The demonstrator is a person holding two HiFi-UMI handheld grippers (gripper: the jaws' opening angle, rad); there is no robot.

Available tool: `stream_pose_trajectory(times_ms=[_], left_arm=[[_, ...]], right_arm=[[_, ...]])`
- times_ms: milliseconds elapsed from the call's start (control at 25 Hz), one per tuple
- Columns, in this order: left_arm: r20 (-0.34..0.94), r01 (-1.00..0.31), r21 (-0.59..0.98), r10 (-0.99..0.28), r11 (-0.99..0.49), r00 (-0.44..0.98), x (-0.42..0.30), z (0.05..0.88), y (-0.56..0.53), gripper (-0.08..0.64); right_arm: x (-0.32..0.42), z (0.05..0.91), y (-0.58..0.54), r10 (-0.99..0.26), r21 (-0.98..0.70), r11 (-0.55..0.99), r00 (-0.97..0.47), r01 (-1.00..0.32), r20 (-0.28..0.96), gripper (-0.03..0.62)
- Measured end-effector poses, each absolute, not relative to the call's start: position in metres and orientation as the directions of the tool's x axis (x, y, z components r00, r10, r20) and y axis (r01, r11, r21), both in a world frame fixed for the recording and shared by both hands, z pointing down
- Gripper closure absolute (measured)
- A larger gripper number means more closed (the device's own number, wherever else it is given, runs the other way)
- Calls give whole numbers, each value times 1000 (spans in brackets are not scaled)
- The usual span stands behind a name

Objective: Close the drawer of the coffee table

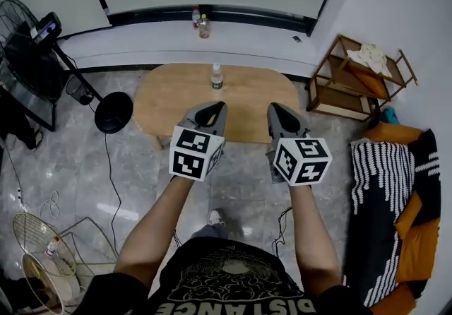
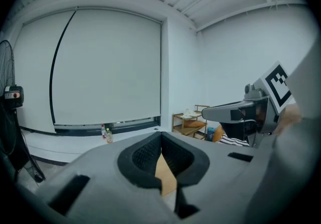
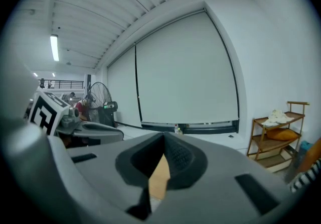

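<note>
The oval wooden coffee table stands on the marble floor ahead, with a small clear bottle near its far edge. No drawer shows from this side. Both grippers are held side by side in the air in front of the table's near edge. My left gripper has its jaws shut with nothing between them; its dark pads meet at the tips. My right gripper is likewise shut and empty, its pads touching. A sliver of tabletop shows below each pair of pads. Each gripper view catches the other gripper at its side.
A standing fan with a black round base is at the left, with cables across the floor. A wooden shelf unit and a striped orange seat are at the right. Two bottles stand on the window ledge.
</note>
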State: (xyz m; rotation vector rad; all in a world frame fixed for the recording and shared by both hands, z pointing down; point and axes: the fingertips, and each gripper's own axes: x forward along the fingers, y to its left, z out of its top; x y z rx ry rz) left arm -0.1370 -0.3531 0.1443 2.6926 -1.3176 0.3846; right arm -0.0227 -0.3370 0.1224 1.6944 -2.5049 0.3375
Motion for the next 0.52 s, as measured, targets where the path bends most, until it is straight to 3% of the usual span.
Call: stream_pose_trajectory(times_ms=[520], left_arm=[[274,-774,6,-743,-633,610,-145,148,-369,557]], right_arm=[[-37,130,-348,-909,-134,336,-358,-932,214,589]])
